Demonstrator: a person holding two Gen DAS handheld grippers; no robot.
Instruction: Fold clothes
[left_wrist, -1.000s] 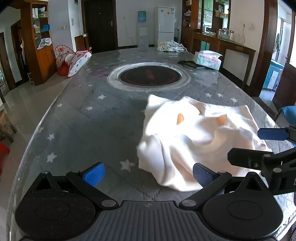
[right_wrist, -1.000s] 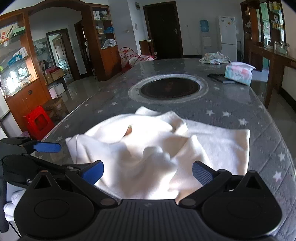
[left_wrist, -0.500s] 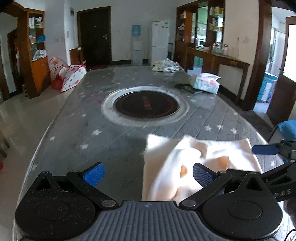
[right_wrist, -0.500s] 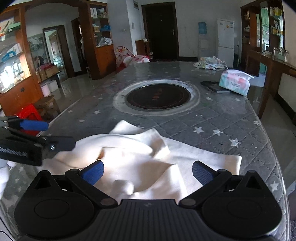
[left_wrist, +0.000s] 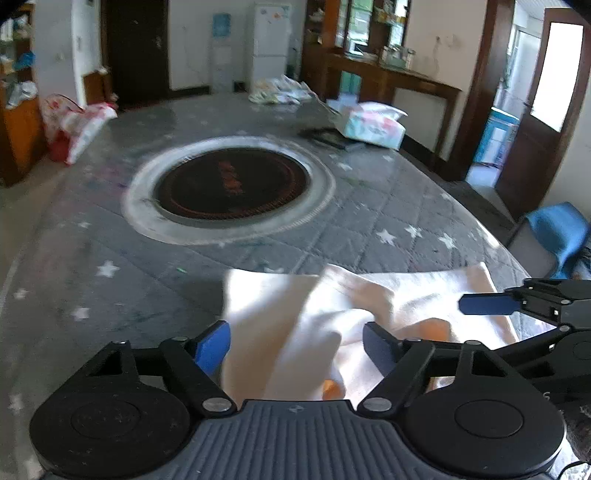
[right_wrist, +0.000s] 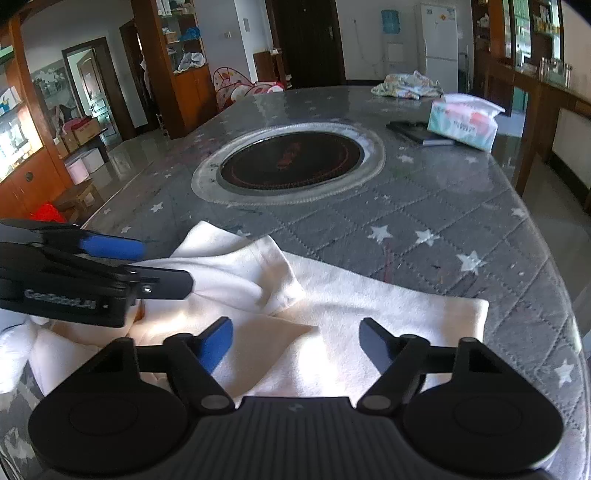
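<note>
A crumpled cream-white garment (left_wrist: 295, 317) (right_wrist: 332, 306) lies on the near end of the grey star-patterned table cover (left_wrist: 332, 229). My left gripper (left_wrist: 295, 341) is open, its jaws spread over the garment's near left part; cloth lies between the blue pads but is not pinched. My right gripper (right_wrist: 295, 341) is open above the garment's near right part. Each gripper shows in the other's view: the right one at the right edge (left_wrist: 517, 314), the left one at the left edge (right_wrist: 110, 262). Orange patches show in the folds.
A round dark hotplate (left_wrist: 229, 184) (right_wrist: 291, 160) is set in the table's middle. A tissue pack (right_wrist: 465, 125), a dark flat object (right_wrist: 417, 133) and a heap of patterned cloth (right_wrist: 406, 85) lie at the far right. A blue chair (left_wrist: 557, 229) stands right of the table.
Both grippers have dropped low and pulled back toward the near table edge. The garment now lies nearer the cameras, partly under the jaws. Both stay open.
</note>
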